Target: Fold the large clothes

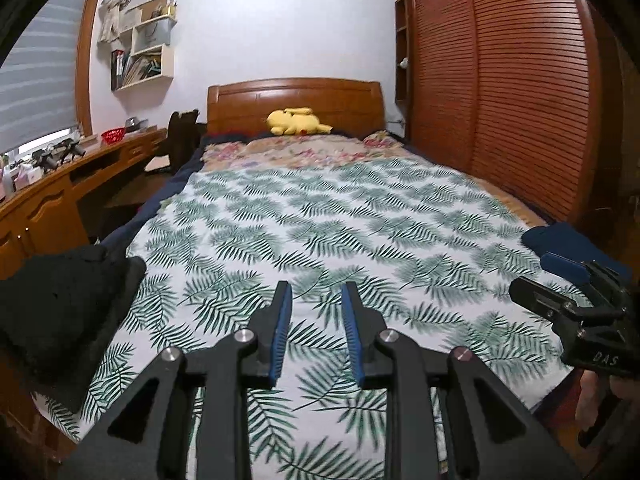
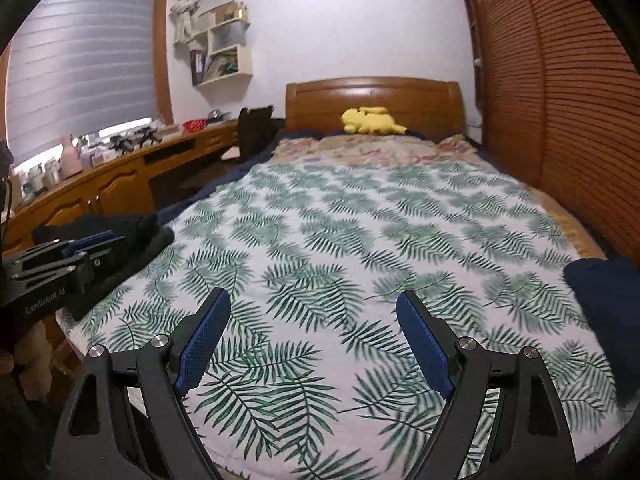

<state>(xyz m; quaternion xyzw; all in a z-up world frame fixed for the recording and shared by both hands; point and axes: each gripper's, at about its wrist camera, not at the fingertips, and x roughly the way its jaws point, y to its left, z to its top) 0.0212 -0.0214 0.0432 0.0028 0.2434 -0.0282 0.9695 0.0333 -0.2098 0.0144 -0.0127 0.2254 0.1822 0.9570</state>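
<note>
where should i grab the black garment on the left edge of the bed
Likely the black garment corner nearest the bed's middle, coming from the leaf-print sheet side: that edge lies exposed and flat, while its outer side hangs off the bed.

A white bedspread printed with dark green fern leaves (image 1: 320, 216) covers most of the bed. Beyond it lies a beige blanket with a faded pink and purple floral pattern (image 1: 304, 150), edged by navy blue bedding (image 1: 176, 182). A bright yellow plush toy (image 1: 298, 121) rests against the glossy orange-brown wooden headboard (image 1: 294, 96). A folded black garment (image 1: 60, 304) sits at the left edge, a folded navy blue one (image 2: 604, 292) at the right. The louvred wardrobe doors (image 1: 512, 80) are reddish brown, the wall (image 1: 280, 20) pale lilac-white, the window blind (image 2: 80, 60) grey-blue. A small bowl on the worktop (image 1: 113, 135) looks red. Both black grippers carry blue textured fingers (image 2: 426, 352).
</note>
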